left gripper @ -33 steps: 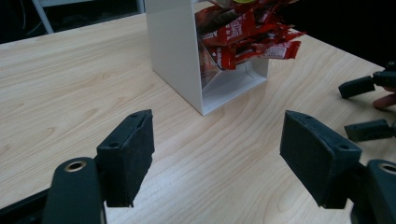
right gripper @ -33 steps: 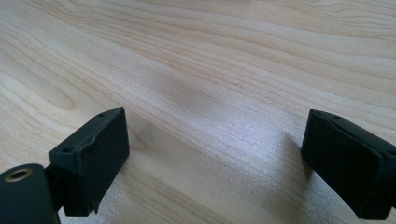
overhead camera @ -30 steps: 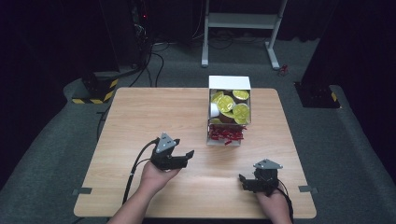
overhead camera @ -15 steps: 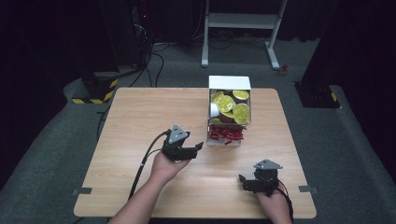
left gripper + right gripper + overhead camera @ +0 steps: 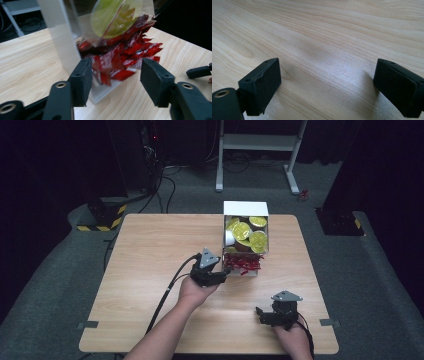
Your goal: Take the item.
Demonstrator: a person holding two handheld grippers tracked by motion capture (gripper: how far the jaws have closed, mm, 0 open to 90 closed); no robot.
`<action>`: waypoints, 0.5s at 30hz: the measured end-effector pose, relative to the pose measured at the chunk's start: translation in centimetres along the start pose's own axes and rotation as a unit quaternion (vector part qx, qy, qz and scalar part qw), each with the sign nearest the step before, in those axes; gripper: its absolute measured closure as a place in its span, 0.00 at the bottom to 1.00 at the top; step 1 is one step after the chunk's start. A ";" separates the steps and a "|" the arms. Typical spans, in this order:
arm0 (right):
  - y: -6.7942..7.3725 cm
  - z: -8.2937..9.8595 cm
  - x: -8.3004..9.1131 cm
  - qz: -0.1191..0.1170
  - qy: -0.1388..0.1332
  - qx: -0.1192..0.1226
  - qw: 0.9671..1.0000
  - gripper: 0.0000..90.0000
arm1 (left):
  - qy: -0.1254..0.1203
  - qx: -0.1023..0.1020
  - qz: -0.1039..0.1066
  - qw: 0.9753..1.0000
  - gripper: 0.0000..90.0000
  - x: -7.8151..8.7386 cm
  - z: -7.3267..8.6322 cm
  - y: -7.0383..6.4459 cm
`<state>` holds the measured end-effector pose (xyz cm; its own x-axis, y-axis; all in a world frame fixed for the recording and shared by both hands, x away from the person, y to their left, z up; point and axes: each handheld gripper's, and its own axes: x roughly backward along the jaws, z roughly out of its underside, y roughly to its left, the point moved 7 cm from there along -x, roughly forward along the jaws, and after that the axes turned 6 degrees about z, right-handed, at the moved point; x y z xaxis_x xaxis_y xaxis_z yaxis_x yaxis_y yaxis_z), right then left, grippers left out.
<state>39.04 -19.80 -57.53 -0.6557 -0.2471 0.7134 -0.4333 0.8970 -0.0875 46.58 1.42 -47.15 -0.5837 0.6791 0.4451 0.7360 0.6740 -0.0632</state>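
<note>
Fronting the red sachets in the clear box near the table's far edge, left gripper spread for a pick; right gripper parked agape by the near edge.

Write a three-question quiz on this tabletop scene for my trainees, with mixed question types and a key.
1. True or false: the left gripper has its jaws shut on a red packet.
2. Which things fill the near, clear-fronted part of the box? A) red packets B) blue blocks C) white spoons
3. What does the right gripper have beneath its open jaws?

Key
1. False: the jaws stand open, just in front of the packets.
2. A; the yellow-lidded cups sit in the part behind.
3. Bare wooden table.
</note>
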 end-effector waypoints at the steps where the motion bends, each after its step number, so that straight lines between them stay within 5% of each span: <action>1: 0.0 0.0 0.0 0.000 0.000 0.000 1.000 0.08 | 0.000 0.000 0.000 1.000 0.52 0.0 0.0 0.0; 9: 0.0 0.0 0.0 0.000 0.000 0.000 1.000 0.08 | 0.009 -0.001 -0.023 1.000 0.60 -1.4 -0.1 0.4; 15: 0.0 0.0 0.0 0.000 0.001 -0.001 1.000 0.08 | -0.001 0.027 -0.020 0.999 0.73 -1.3 0.2 1.0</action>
<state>39.02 -19.79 -57.54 -0.6553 -0.2458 0.7142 -0.4314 0.8980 -0.0868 47.98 1.24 -47.92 -0.6131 0.6512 0.4473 0.6919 0.7158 -0.0938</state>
